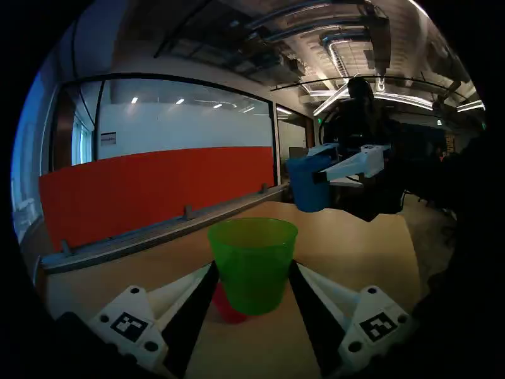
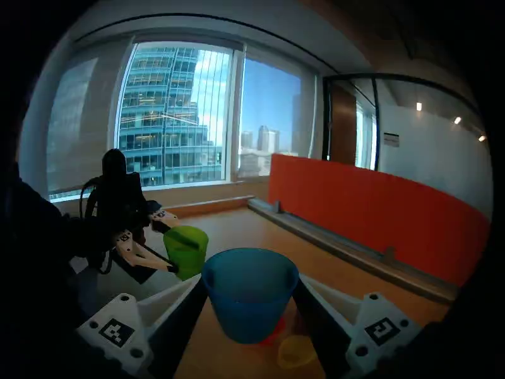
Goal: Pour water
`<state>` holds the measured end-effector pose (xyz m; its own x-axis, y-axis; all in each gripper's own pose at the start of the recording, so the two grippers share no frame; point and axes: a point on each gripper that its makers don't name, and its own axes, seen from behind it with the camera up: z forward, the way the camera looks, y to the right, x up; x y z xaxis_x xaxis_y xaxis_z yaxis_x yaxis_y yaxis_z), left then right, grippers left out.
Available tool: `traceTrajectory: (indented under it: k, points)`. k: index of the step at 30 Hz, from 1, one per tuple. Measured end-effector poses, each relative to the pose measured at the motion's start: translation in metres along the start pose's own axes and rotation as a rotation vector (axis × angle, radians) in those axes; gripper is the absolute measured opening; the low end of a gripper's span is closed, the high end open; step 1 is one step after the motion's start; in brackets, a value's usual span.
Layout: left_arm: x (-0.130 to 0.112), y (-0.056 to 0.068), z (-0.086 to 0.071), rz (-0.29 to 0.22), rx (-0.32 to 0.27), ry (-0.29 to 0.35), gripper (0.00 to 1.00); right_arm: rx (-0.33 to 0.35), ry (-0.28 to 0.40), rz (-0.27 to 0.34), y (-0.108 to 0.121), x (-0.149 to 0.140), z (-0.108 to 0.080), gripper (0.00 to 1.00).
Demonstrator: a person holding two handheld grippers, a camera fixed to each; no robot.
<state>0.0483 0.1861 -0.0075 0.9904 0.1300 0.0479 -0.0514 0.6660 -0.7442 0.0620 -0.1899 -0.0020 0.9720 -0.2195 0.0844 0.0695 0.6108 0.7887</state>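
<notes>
Left grip: my left gripper pinches the translucent green plastic cup, upright over the wooden table
Right grip: my right gripper pinches the blue plastic cup, well apart
Progress: both held; the pour remains, I judge

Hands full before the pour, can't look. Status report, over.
Left claw shut on green cup. Right claw shut on blue cup. Both cups upright, apart. Red cup, yellow cup on table beneath blue one.
</notes>
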Motion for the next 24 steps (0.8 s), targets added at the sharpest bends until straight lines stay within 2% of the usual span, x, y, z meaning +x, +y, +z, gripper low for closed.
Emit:
traceTrajectory:
  k: [12, 24]
  points:
    - [-0.013, 0.003, 0.003, 0.006, -0.014, -0.04, 0.79, 0.005, -0.049, -0.009, -0.001, -0.025, 0.006, 0.91]
    - [-0.041, 0.007, 0.008, 0.015, -0.035, -0.141, 0.78, 0.025, -0.105, -0.012, -0.005, -0.052, 0.009, 0.91]
